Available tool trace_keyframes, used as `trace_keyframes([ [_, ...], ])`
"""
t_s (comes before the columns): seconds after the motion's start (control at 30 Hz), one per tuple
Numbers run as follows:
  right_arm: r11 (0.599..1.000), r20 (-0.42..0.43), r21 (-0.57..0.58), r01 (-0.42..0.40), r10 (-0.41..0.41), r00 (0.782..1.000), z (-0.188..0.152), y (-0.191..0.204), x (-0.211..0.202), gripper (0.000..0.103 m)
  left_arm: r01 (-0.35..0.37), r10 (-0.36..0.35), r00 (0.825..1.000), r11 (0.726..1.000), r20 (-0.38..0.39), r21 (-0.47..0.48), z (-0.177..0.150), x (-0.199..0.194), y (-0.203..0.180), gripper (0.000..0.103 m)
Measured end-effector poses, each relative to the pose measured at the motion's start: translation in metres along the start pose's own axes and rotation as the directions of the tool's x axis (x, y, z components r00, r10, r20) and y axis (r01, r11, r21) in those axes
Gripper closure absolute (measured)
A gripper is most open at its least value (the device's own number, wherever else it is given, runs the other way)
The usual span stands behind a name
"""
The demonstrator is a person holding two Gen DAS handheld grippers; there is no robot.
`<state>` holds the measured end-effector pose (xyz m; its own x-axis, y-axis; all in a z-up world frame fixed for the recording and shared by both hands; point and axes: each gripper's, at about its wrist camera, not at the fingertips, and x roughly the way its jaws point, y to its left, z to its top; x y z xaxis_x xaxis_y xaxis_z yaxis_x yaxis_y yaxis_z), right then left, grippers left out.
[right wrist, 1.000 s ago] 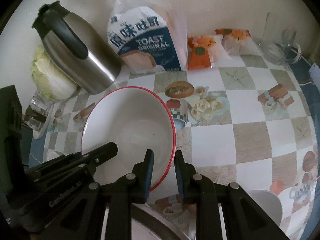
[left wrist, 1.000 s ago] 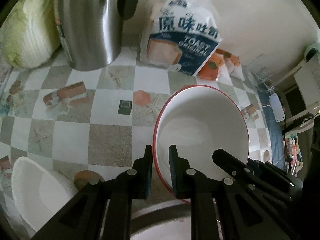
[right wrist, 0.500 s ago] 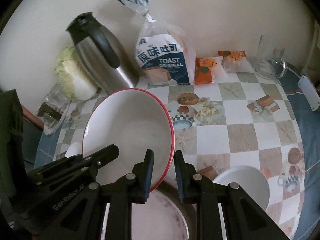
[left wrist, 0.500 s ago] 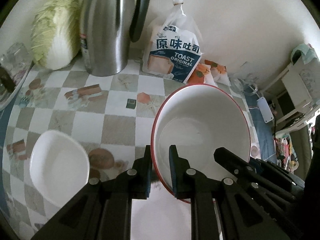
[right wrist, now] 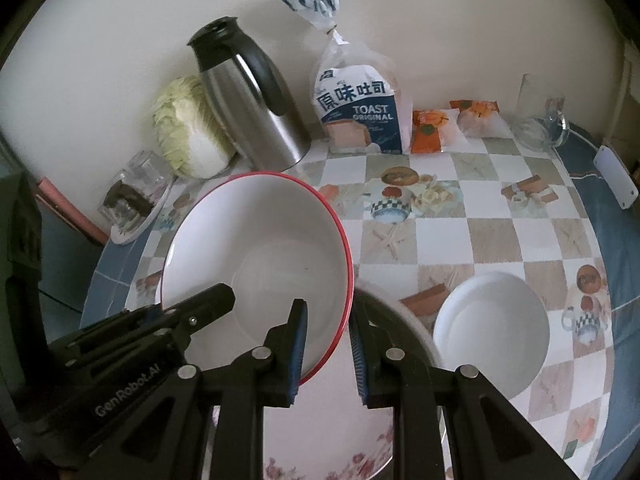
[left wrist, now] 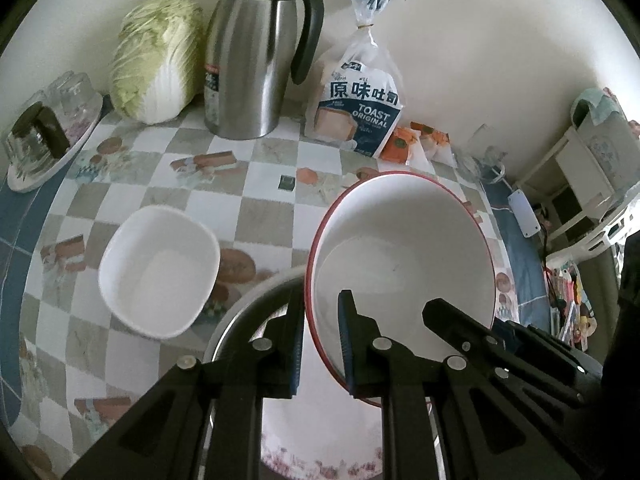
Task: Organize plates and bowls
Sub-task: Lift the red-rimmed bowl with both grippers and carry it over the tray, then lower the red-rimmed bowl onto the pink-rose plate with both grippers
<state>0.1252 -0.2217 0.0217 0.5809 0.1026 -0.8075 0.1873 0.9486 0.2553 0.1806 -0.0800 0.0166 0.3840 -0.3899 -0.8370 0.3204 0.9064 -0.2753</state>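
Left wrist view: both grippers — left (left wrist: 320,340), right (right wrist: 327,350) — clamped on opposite rims of red-rimmed bowl (left wrist: 400,256). Bowl now lifted off table (left wrist: 264,220), hanging above floral plate (left wrist: 320,436) — more tabletop and white dish (left wrist: 160,276) visible than before. Judged: carrying bowl to stack.

Plain cream wall (left wrist: 460,40) standing behind worktop (right wrist: 492,236), soft daylight spreading evenly over it. Worktop wearing checkered cloth in white, grey and beige squares with printed food pictures, blue border (right wrist: 616,240) running along its curved edge. White shelving unit (left wrist: 576,184) showing at far right in left wrist view, cluttered items lying below it, too blurred to identify.
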Motion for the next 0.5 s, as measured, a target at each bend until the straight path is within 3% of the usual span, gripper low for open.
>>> trace_keyframes([
  [0.2, 1.000, 0.006, -0.012, -0.010, 0.010, 1.000, -0.021, 0.009, -0.008, 0.080, 0.010, -0.010, 1.000, 1.000, -0.011, -0.025, -0.023, -0.007, 0.011, 0.087],
  [0.5, 0.999, -0.011, -0.026, -0.020, 0.020, 1.000, -0.053, 0.022, -0.006, 0.080, -0.041, 0.041, 0.999, 0.999, -0.011, -0.003, -0.050, -0.015, 0.019, 0.086],
])
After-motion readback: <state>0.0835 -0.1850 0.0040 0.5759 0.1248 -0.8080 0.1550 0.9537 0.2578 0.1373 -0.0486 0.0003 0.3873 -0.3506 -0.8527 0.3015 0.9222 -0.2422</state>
